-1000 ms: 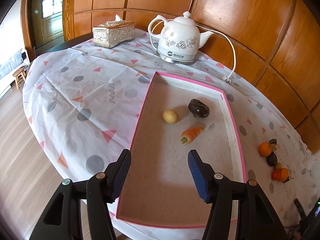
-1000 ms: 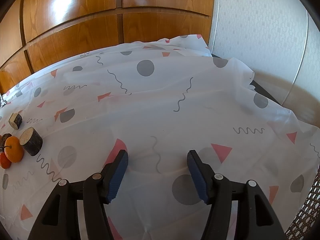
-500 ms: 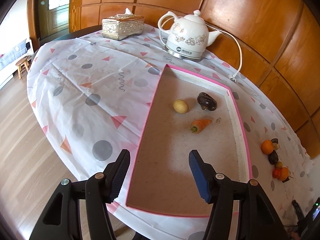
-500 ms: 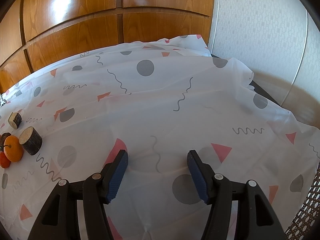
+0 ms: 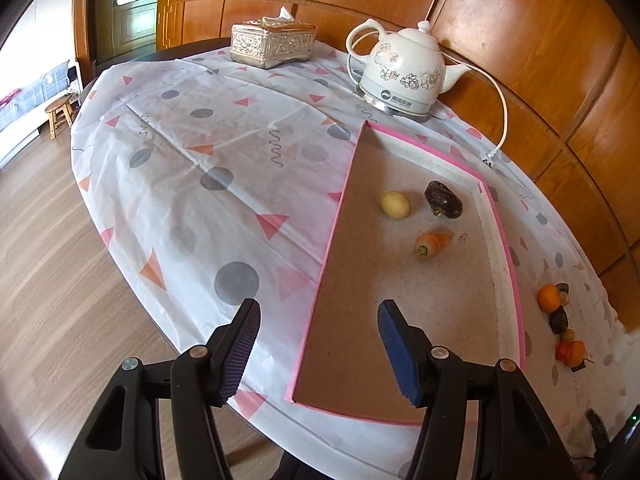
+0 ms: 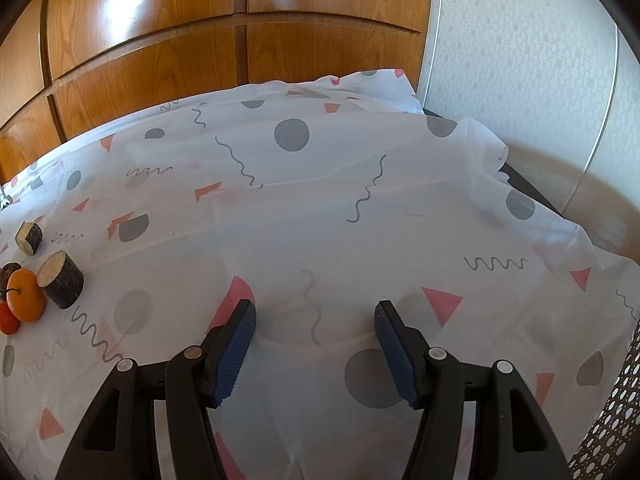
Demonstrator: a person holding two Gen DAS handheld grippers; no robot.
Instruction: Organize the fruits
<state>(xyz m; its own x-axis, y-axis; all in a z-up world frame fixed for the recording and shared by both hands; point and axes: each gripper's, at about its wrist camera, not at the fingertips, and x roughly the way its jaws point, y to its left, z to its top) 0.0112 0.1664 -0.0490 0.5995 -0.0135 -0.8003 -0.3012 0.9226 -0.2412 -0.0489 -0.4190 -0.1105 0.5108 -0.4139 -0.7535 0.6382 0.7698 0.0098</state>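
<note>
A pink-edged tray (image 5: pixel 502 240) lies on the table and holds a yellow potato-like piece (image 5: pixel 395 205), a dark lumpy piece (image 5: pixel 443 200) and a carrot stub (image 5: pixel 431 243). My left gripper (image 5: pixel 316 330) is open and empty, above the tray's near left edge. Right of the tray a cluster lies on the cloth: an orange (image 5: pixel 549 298), dark pieces and small orange fruits (image 5: pixel 572 353). My right gripper (image 6: pixel 314 330) is open and empty over bare cloth. At its far left lie an orange (image 6: pixel 26 295) and two wood-like cylinders (image 6: pixel 61 279).
A white electric kettle (image 5: pixel 404 74) with its cord and a silver tissue box (image 5: pixel 273 42) stand at the back of the table. Wooden wall panels run behind. The table edge and wooden floor lie to the left. A wicker chair edge (image 6: pixel 612 420) shows at lower right.
The left gripper has pulled back and up and swung left, so more floor and table edge show. The right gripper has barely moved. Both stay open.
</note>
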